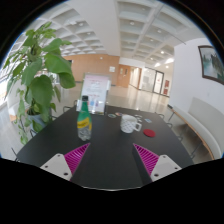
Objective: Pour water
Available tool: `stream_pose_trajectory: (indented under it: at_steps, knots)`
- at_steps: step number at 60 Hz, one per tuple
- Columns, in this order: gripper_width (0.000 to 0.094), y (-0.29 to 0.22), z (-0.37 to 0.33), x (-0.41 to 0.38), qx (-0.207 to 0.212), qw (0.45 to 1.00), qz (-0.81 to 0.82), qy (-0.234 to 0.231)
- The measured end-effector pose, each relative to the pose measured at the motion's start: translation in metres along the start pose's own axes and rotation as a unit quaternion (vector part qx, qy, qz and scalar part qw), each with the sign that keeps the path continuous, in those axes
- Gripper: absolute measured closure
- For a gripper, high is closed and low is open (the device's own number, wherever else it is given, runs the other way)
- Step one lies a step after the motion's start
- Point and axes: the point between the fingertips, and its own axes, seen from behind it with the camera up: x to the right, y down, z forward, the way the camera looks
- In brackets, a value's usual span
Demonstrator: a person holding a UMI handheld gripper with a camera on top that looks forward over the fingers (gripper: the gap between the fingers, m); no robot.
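Dark and smooth, the table [105, 160] stretches ahead of the gripper [110, 160], whose two fingers are spread wide with nothing between them; one pink pad [76, 155] shows on the left finger and another on the right. Beyond the fingers, a little left of the gap's middle, a clear bottle [84, 121] with a green cap and a yellow label stands upright on the table. To its right, apart from it and beyond the right finger, a white mug [130, 124] sits with its handle turned to the right. Just past the mug to the right lies a small red thing [149, 132], flat on the table. Left of the bottle and beyond the left finger, a leafy green plant [38, 75] rises high. Far behind everything runs a bright hallway.
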Motion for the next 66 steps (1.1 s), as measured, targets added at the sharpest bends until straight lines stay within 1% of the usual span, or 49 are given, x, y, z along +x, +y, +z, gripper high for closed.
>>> stream_pose_trajectory:
  at_steps: [6,17,22,27,30,37,40,42,51,52,53,54,55,58,62,66]
  knots:
    - [0.0078,-0.018,0.035,-0.057,0.016,0.999,0.007,-0.031]
    - [0.0079,-0.044,0.121,-0.120,0.029,0.998,0.029,-0.043]
    - [0.0082,-0.047,0.162,-0.131,0.028,0.999,0.025,-0.036]
    - [0.0084,-0.043,0.192,-0.127,0.023,0.999,0.028,-0.013]
    - [0.0101,-0.040,0.206,-0.125,0.018,0.999,0.032,-0.006]
    - [0.0179,-0.030,0.230,-0.127,0.011,0.999,0.036,-0.010]
    - [0.0251,-0.029,0.234,-0.128,0.014,0.999,0.031,-0.012]
    - [0.0354,-0.029,0.235,-0.129,0.020,0.999,0.030,-0.015]
    - [0.0452,-0.034,0.237,-0.132,0.040,0.998,0.027,-0.028]
    - [0.0484,-0.034,0.237,-0.132,0.041,0.998,0.027,-0.029]
    - [0.0483,-0.034,0.237,-0.132,0.041,0.998,0.028,-0.029]
    - [0.0512,-0.035,0.237,-0.133,0.042,0.998,0.029,-0.030]
    - [0.0510,-0.035,0.236,-0.132,0.044,0.998,0.030,-0.030]
    - [0.0548,-0.036,0.235,-0.132,0.049,0.998,0.029,-0.033]
    - [0.0553,-0.042,0.233,-0.137,0.056,0.997,0.038,-0.048]
    - [0.0551,-0.062,0.227,-0.142,0.070,0.993,0.063,-0.069]
